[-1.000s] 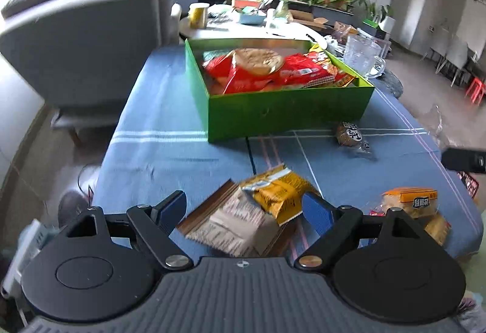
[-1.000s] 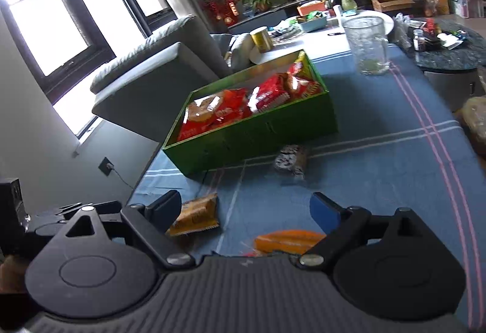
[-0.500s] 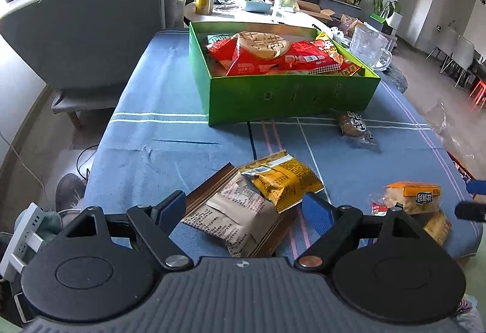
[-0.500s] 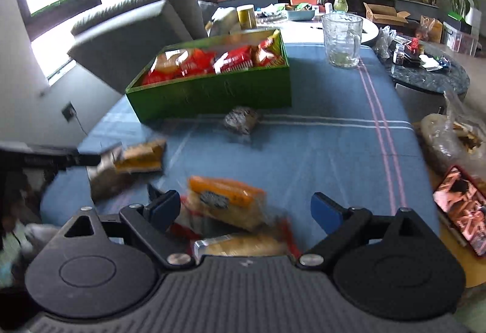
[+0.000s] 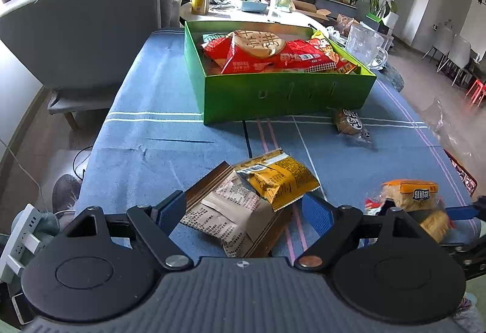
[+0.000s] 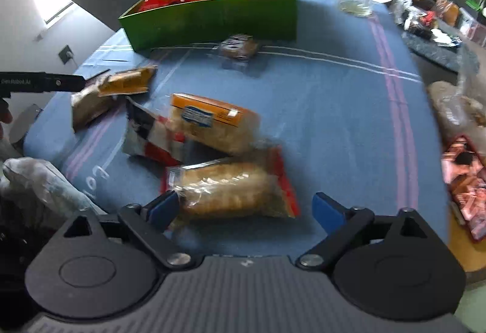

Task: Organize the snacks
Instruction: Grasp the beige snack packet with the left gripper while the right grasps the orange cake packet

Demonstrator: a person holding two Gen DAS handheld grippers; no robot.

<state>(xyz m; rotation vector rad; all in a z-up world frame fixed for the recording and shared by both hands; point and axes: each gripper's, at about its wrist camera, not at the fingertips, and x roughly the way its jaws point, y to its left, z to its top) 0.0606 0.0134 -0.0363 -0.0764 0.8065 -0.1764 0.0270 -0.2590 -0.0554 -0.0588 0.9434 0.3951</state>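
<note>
Right gripper [image 6: 243, 210] had its blue-padded jaws spread wide, just been opening, pads clear of everything. Between them, nearest, lay a clear red-edged plastic pack of golden biscuits [image 6: 231, 190], long axis running crosswise to the fingers, left end just beside the left pad, right end short of the right pad. Judged the next pick, with the right hand nearer. Just behind it leaned an orange-topped clear bag of crackers [image 6: 212, 123], tilted, long axis pointing away to the right.

Left gripper [image 5: 243, 208] hung wide open too, nothing pinched, over a tan printed paper-foil sachet [image 5: 234, 211] with a yellow crinkled foil packet [image 5: 278, 178] lying across its far end. Sachet's long axis ran diagonally, far-left to near-right.

Farther out on the blue striped tablecloth [image 5: 145, 144], a small dark wrapped cake [image 5: 349, 123] lay just beside the green cardboard box [image 5: 285, 96], which already held red packets.
</note>
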